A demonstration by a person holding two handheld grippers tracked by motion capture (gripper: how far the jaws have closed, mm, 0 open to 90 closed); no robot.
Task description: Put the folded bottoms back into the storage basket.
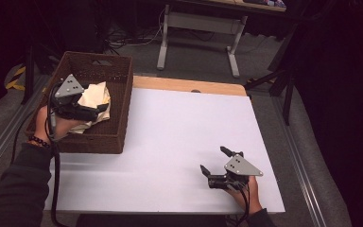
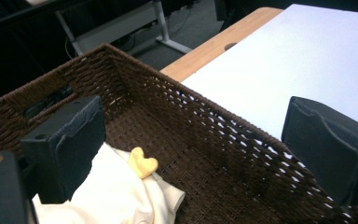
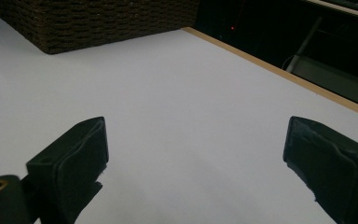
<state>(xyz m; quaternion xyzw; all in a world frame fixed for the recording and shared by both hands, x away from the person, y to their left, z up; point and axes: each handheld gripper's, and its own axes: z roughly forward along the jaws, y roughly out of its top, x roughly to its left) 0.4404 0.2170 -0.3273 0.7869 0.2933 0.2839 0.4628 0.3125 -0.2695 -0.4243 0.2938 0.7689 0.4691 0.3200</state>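
Note:
A brown woven basket [image 1: 118, 101] stands at the table's left edge with a cream and yellow cloth [image 1: 96, 97] lying inside it. My left gripper [image 1: 99, 110] hovers inside the basket just over the cloth, open. In the left gripper view the cloth [image 2: 121, 196] lies under the left jaw, and the basket wall [image 2: 177, 121] runs between the jaws. My right gripper [image 1: 213, 161] rests open low over the white table [image 1: 179, 132] near its front right. The right gripper view has bare white surface [image 3: 191, 121] between its jaws.
The basket's outer wall [image 3: 98, 21] appears at the far left in the right gripper view. A wooden strip [image 1: 189, 85] borders the table's far edge. Beyond it stands a desk frame with white legs [image 1: 198, 28] on a grey floor.

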